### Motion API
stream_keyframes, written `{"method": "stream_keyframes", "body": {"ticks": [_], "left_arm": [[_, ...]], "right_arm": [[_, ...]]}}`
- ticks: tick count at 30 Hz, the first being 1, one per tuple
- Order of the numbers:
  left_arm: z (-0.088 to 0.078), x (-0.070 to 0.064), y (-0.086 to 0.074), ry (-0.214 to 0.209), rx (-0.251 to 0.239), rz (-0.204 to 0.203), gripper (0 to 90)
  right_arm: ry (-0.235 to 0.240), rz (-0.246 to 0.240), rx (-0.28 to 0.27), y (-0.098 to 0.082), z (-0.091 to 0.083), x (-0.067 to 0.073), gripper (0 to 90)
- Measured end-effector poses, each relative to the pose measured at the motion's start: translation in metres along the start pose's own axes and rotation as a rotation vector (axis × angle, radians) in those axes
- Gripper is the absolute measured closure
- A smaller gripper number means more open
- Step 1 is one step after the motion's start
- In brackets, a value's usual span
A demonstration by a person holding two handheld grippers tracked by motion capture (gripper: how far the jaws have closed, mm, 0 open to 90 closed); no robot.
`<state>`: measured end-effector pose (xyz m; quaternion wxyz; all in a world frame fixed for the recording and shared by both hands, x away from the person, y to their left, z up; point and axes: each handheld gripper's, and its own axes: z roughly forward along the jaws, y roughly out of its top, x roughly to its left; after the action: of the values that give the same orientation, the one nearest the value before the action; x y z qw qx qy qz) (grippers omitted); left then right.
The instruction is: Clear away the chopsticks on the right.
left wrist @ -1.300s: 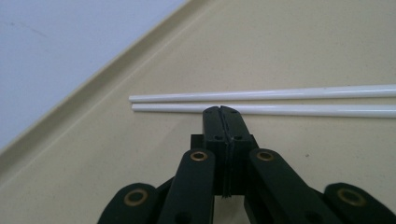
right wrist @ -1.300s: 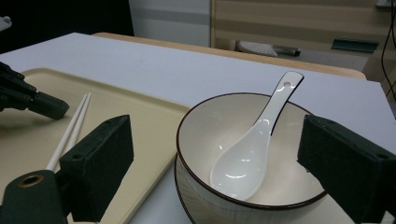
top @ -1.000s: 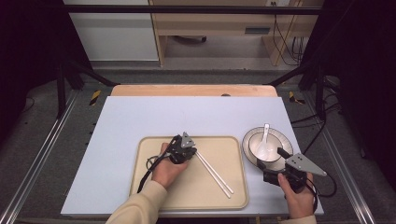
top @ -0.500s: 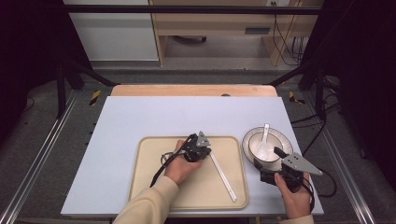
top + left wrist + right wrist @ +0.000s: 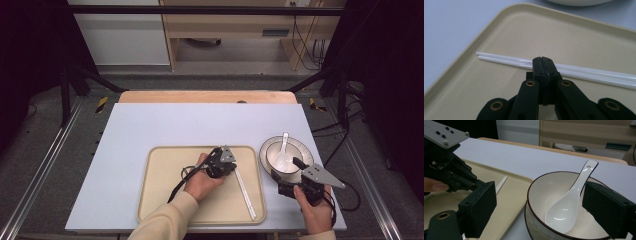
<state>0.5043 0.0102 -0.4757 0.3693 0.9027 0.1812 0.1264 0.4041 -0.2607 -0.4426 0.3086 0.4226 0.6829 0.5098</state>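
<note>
Two white chopsticks (image 5: 245, 189) (image 5: 584, 72) lie side by side along the right part of the beige tray (image 5: 165, 195) (image 5: 499, 82). My left gripper (image 5: 232, 167) (image 5: 542, 60) is shut with nothing between its jaws, its tips right at the chopsticks. A white bowl (image 5: 300, 150) (image 5: 549, 187) with a dark rim stands on the table right of the tray, with a white spoon (image 5: 281, 152) (image 5: 571, 200) in it. My right gripper (image 5: 287, 170) (image 5: 536, 203) stands open at the bowl's near side, one pad on each side of it, not touching.
The bowl sits on a matching saucer (image 5: 264, 156). A light blue mat (image 5: 200, 125) covers the table, with bare room on it behind and left of the tray. Beyond the table's far edge stand a wooden bench and cables.
My left gripper has moved to the right across the tray, and the chopsticks have slid with it toward the tray's right edge and turned less slanted. The right gripper has kept still.
</note>
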Motion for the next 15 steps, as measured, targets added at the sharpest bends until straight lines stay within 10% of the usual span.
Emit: {"method": "stream_keyframes", "body": {"ticks": [15], "left_arm": [[0.005,-0.011,0.006,-0.03,-0.005,0.045,89.5]], "right_arm": [[0.001,0.002,0.009,0.0,0.001,0.0,12.0]]}}
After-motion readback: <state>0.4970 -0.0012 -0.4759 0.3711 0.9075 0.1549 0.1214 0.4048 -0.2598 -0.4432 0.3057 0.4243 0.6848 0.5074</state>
